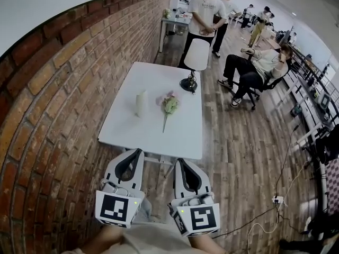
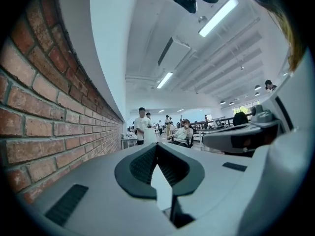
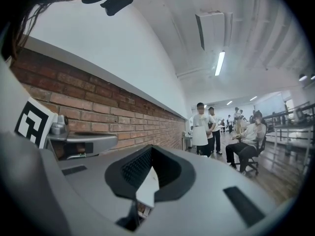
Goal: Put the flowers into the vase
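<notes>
Well, with left gripper (image 1: 139, 152) and right gripper (image 1: 179, 163) both closed and empty, we might tip the vase (image 1: 141, 103) reaching for nearby flowers (image 1: 169, 105).

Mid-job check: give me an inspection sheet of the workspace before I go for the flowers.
Surface: white table, set against the wall.
Job's things: vase upright; flowers lying beside it, apart, not in it.
Clutter: black-based stand at the table's far corner.
Grippers: left gripper and right gripper both shut, empty, short of the table.
Cables: cords and a power strip on the floor at right.
Surroundings: brick wall; standing people and a seated person beyond the table.
</notes>
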Motion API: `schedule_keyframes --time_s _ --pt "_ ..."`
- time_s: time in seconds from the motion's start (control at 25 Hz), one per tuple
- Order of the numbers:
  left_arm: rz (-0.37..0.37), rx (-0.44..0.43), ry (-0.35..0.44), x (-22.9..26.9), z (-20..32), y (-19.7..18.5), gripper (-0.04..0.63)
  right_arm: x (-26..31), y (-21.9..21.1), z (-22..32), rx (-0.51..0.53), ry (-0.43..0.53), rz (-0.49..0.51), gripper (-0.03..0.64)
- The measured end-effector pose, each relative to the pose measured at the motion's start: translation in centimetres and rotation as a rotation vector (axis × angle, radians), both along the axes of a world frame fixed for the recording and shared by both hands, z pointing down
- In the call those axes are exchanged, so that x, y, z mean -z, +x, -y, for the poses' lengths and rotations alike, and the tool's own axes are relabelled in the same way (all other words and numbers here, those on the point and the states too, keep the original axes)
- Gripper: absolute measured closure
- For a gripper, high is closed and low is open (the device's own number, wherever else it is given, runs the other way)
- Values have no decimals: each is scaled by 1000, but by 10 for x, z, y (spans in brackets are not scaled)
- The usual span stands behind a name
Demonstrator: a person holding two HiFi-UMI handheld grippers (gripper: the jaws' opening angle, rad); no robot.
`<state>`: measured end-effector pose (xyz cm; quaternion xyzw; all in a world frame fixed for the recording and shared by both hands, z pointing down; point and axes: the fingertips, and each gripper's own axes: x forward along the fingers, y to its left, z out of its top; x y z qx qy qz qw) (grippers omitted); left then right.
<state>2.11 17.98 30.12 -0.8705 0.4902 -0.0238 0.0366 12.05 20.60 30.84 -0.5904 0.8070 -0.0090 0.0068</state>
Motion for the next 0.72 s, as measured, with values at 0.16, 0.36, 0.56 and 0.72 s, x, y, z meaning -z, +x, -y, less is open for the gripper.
schedule_keyframes --time_s 0.16,0.36,0.56,0.72 --pt "-11 -5 -2 -2 27 -4 588 0 -4 24 -9 -5 -10 611" --pt "-8 -33 -25 -8 62 -4 588 -8 -6 55 -30 -31 -4 611" --pt "-13 -36 -42 -11 102 -6 588 -11 -10 97 -27 -45 -15 611" --pt "-12 -52 -62 -16 132 -9 588 -11 -14 127 -42 -54 -17 611"
